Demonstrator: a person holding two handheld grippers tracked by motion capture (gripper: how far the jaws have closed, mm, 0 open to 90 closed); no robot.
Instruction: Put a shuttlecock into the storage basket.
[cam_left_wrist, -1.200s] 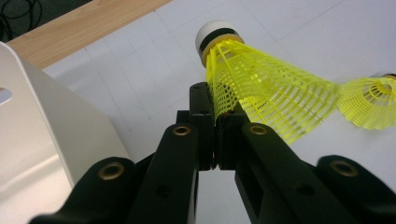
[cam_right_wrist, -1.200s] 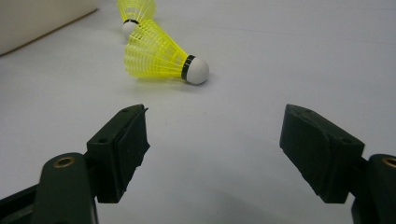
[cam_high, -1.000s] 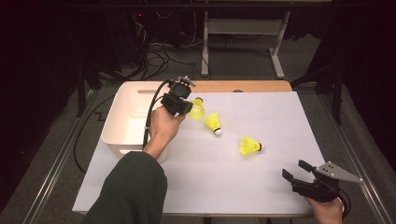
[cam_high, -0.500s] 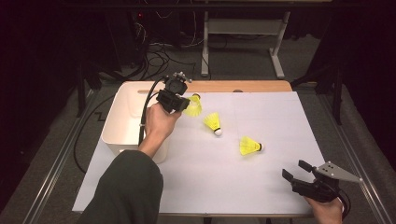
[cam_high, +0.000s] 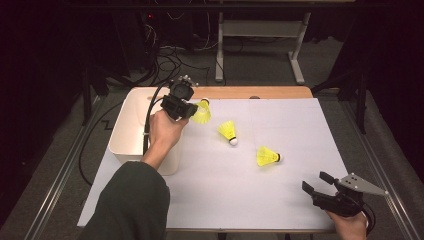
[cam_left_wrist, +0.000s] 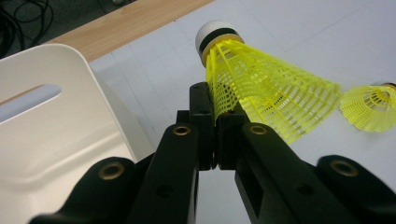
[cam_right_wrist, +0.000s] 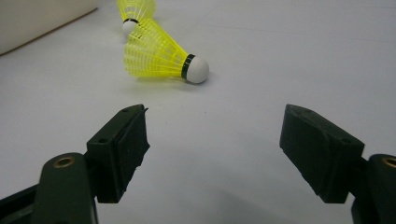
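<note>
since a second ago the left tongs (cam_high: 192, 111), clenched on a shuttlecock (cam_high: 202, 113), lifted it toward the white bin (cam_high: 131, 131) at far left; release only above the opening. right tongs (cam_high: 317, 183) gape, idle.

The white bin (cam_high: 131, 131) is partly hidden behind the person's left hand (cam_high: 164, 134) and forearm in the high view. A second shuttlecock (cam_left_wrist: 370, 106) is cut off by the left gripper view's right edge, its cork unseen.
</note>
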